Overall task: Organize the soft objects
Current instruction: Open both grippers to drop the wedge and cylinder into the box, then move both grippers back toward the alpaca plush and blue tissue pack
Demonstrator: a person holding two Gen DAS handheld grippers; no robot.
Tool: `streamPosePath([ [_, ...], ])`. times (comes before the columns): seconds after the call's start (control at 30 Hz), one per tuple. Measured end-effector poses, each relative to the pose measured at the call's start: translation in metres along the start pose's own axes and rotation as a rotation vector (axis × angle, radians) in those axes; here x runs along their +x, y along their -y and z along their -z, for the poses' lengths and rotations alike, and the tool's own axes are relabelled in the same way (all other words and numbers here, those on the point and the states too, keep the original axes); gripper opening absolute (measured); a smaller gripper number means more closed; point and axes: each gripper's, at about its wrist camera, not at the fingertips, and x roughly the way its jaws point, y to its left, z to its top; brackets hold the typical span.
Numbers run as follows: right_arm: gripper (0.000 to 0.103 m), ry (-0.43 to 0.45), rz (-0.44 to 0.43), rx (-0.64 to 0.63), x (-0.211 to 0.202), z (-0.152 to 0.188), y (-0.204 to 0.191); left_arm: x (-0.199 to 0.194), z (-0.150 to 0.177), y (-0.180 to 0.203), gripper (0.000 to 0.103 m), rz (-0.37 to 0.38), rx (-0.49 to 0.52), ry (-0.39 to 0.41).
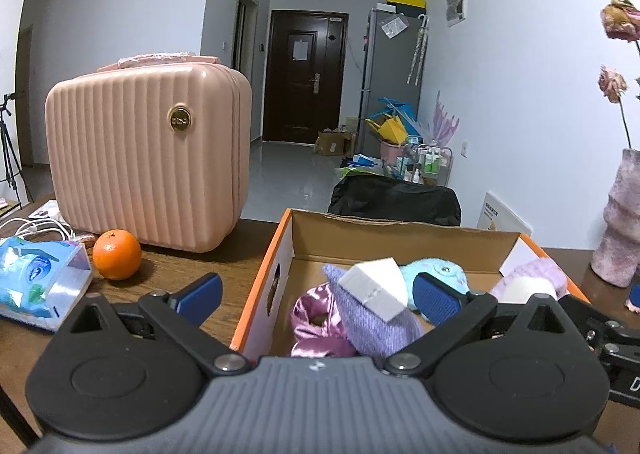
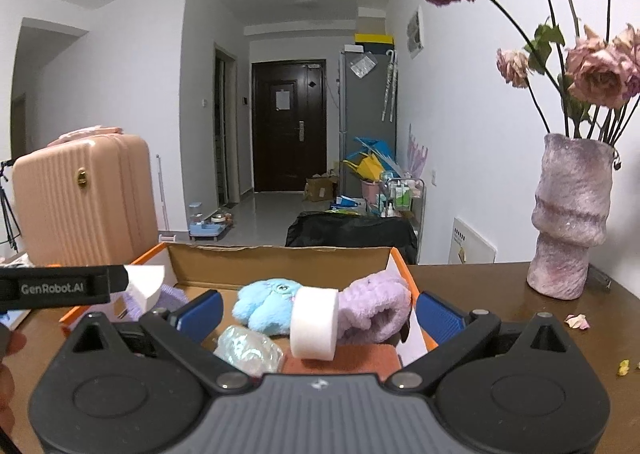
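An orange-rimmed cardboard box on the brown table holds the soft things. In the left wrist view it contains a purple knit cloth, a white foam wedge lying on it, a pink satin scrunchie and a light blue plush. My left gripper is open over the box's near left edge, holding nothing. In the right wrist view a white round sponge leans on a lavender fuzzy cloth beside the blue plush. My right gripper is open at the near right edge, holding nothing.
A pink ribbed suitcase stands left of the box, with an orange and a tissue pack in front of it. A fuzzy vase of dried roses stands on the right, with petals on the table.
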Motion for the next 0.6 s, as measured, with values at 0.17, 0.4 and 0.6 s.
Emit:
streamPosePath([
  [0.17,0.103,0.002,-0.007,-0.027,-0.019,0.008,0.000,-0.018,0.008,-0.005,0.103,0.009,0.019,0.000],
  [0.4,0.103,-0.011,-0.010,-0.057,-0.045,0.024,0.001,-0.043,0.021,-0.013,0.103,0.018,0.045,-0.004],
  [0.6,0.103,-0.035,-0.006,-0.059,-0.062,0.037,0.004,-0.063,0.033,-0.017,0.103,0.023,0.074,-0.020],
])
